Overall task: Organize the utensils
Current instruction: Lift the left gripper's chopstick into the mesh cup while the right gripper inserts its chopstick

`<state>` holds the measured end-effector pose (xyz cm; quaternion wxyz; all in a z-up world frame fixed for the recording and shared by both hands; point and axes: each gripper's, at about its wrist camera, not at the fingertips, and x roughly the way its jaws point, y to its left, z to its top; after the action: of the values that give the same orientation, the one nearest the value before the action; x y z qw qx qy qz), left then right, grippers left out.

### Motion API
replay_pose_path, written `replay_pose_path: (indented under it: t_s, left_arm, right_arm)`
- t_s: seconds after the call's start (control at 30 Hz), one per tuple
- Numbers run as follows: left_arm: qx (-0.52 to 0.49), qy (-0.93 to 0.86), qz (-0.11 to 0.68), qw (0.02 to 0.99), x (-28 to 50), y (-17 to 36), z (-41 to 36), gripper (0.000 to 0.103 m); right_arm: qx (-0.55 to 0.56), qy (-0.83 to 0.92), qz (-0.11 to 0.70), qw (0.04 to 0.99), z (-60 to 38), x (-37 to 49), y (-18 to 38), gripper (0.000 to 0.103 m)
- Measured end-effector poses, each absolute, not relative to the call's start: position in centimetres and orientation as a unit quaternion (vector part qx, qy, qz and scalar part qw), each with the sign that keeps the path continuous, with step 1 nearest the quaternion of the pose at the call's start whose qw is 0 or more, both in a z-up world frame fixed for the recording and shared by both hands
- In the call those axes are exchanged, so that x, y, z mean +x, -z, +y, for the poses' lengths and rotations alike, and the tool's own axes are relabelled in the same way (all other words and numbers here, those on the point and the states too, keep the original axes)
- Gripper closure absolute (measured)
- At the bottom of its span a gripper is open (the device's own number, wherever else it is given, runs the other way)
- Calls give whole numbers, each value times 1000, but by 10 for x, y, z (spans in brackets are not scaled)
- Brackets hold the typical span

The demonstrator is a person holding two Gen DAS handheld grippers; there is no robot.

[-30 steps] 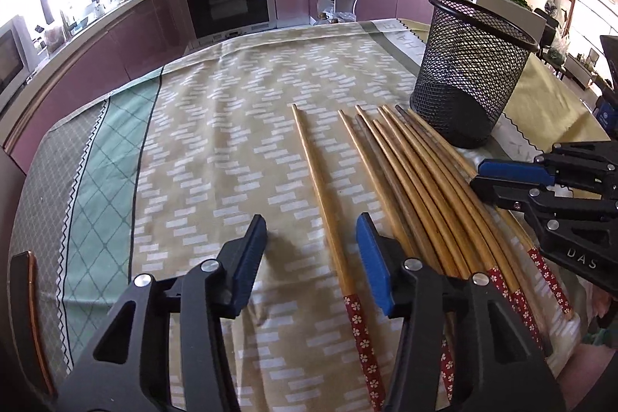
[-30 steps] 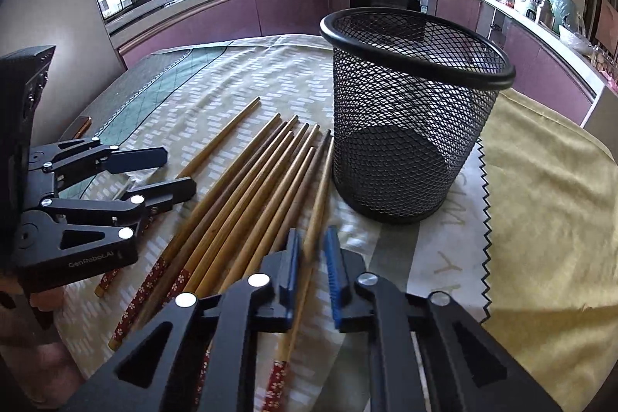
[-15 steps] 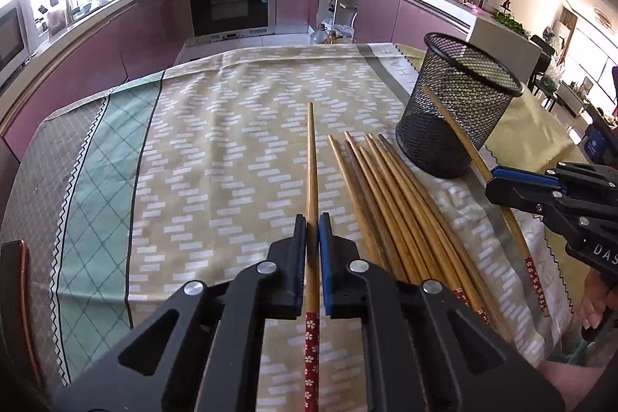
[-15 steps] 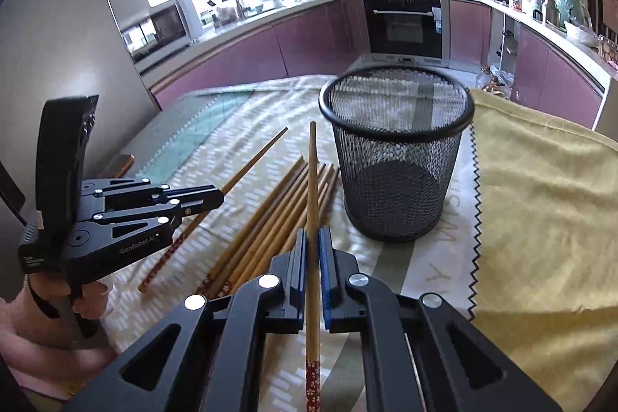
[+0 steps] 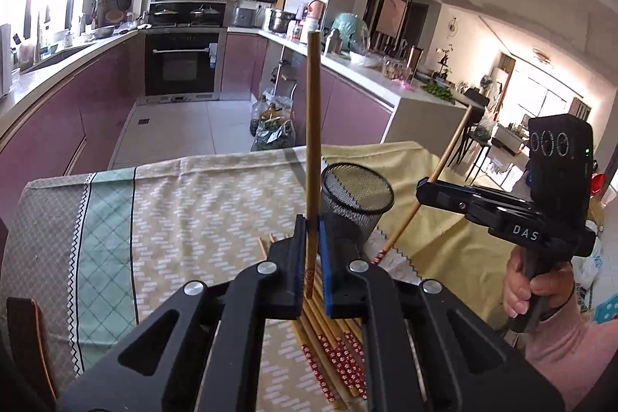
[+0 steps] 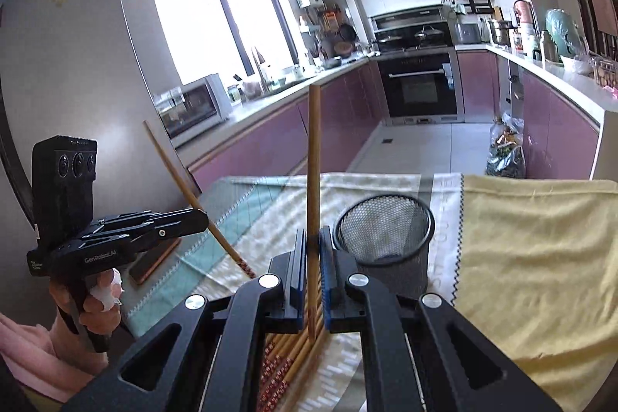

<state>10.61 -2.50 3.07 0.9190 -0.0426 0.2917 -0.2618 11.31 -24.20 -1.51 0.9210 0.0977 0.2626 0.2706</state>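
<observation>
- The left tool (image 5: 312,250) is pinching one chopstick (image 5: 312,149) between its blue pads. The stick is up off the counter and points up and away from the tool.
- The right tool (image 6: 313,269) is pinching another chopstick (image 6: 313,180) the same way. That stick is up in the air too.
- In the left wrist view, the right tool shows at the right side with its stick slanting through it. A hand (image 5: 533,288) in a pink sleeve grips its handle.
- In the right wrist view, the left tool shows at the left side with its stick slanting through it. Another hand (image 6: 96,304) holds that handle.
- The rest of the chopsticks (image 5: 336,350) lie side by side in a bunch on the counter, just under both tools. Their ends have red bands with little flowers.
- A black mesh cup (image 6: 384,242) stands upright on the counter, just beside the bunch, on its right in both views. I cannot see any sticks inside it.
- The counter has a cloth (image 5: 185,211) with tan zigzag marks and a green part at the left. A yellow cloth (image 6: 533,257) covers the right side.
- Behind it is a kitchen with purple cupboards and a black oven (image 6: 419,83).
</observation>
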Motion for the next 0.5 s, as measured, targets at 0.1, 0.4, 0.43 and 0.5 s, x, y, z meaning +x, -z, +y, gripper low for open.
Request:
replay_pose_path:
  t_s: [0.1,0.4,0.43,0.5]
  left_arm:
    - [-48,266,265,926,106,-53,-25,96]
    - [-62,296,208,930,122,-112,-50,96]
    - [-59,298,204,931,124,-116,-55,96]
    - [-52,299,200,932,128,-123,-66,96]
  right_arm:
    - [100,-273,241,926,-250,117,-1,97]
    - [88,-264,183,943,-266,128,-53,97]
    - [86,-260,178,945,-268,130,-57,97]
    - [82,-249,170,950,-270,134,-61,97]
